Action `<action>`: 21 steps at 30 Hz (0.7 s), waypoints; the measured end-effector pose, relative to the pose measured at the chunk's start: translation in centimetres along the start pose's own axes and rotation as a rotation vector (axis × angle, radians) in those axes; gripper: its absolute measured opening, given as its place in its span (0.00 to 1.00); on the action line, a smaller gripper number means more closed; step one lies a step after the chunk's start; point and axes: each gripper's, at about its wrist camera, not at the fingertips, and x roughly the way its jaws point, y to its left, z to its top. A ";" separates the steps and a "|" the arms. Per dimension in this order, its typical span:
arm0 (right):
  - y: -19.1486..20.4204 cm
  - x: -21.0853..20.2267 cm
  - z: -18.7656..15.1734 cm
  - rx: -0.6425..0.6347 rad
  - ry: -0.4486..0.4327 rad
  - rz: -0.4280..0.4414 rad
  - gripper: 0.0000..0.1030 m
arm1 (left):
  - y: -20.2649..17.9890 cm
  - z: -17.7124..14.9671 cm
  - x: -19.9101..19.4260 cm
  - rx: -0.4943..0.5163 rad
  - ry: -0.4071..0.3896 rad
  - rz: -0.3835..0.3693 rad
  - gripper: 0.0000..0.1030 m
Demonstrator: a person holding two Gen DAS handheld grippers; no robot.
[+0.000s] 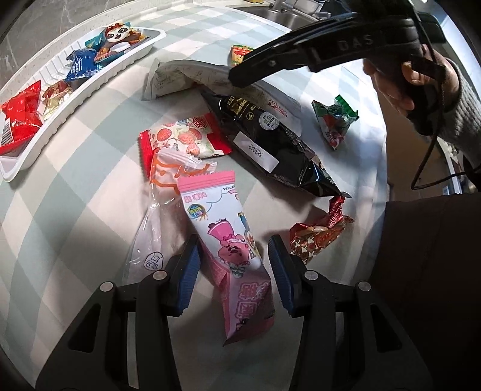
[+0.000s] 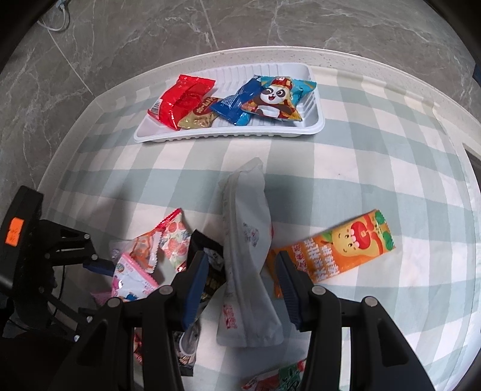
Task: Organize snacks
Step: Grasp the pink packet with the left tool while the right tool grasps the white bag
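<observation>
Grey marble-veined tile floor (image 2: pixel 126 39) beyond the gripper, pale green-and-white checked cloth-covered table (image 2: pixel 375 168) beneath, steel sink (image 1: pixel 288 13) far ahead

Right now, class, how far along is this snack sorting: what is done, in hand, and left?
Done: four packets lie in the white tray. In hand: the left gripper straddles the pink packet, the right gripper the white packet; neither visibly clamps. Left: the orange packet, black bag and others on the cloth.
</observation>
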 end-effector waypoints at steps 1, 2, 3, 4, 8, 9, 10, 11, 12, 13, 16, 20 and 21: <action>0.0 0.2 0.1 -0.004 0.003 -0.005 0.48 | 0.0 0.0 0.0 -0.003 -0.001 0.002 0.42; 0.0 0.5 0.3 -0.010 0.008 -0.009 0.48 | 0.1 0.0 -0.1 -0.004 -0.002 0.003 0.42; 0.0 0.7 0.4 -0.013 0.012 -0.014 0.48 | 0.1 0.0 -0.1 -0.007 -0.003 0.006 0.41; 0.0 1.0 0.5 -0.017 0.019 -0.020 0.48 | 0.1 0.0 0.0 -0.011 -0.005 0.011 0.39; 0.1 2.3 0.8 -0.030 0.041 -0.027 0.48 | 0.3 0.1 -0.1 -0.027 -0.012 0.028 0.32; 0.0 2.6 0.8 -0.030 0.047 -0.029 0.47 | 0.3 0.1 -0.1 -0.035 -0.015 0.032 0.31; -0.1 2.9 0.8 -0.037 0.050 -0.023 0.43 | 0.4 0.1 -0.1 -0.045 -0.018 0.037 0.29; -0.2 3.1 0.8 -0.034 0.056 -0.017 0.37 | 0.4 0.1 -0.1 -0.049 -0.021 0.039 0.28; -0.3 3.3 0.8 -0.032 0.055 -0.024 0.34 | 0.5 0.1 -0.1 -0.055 -0.025 0.040 0.28; -0.4 3.3 0.7 -0.031 0.055 -0.022 0.29 | 0.6 0.1 -0.2 -0.067 -0.031 0.039 0.27; -0.9 3.1 0.5 -0.003 0.055 0.017 0.26 | 0.8 0.1 -0.2 -0.094 -0.044 0.034 0.25; -1.9 2.3 0.1 0.059 0.043 0.091 0.26 | 1.2 -0.1 -0.5 -0.129 -0.066 0.011 0.23; -2.3 2.0 -0.1 0.088 0.036 0.118 0.26 | 1.3 -0.2 -0.6 -0.138 -0.075 0.006 0.23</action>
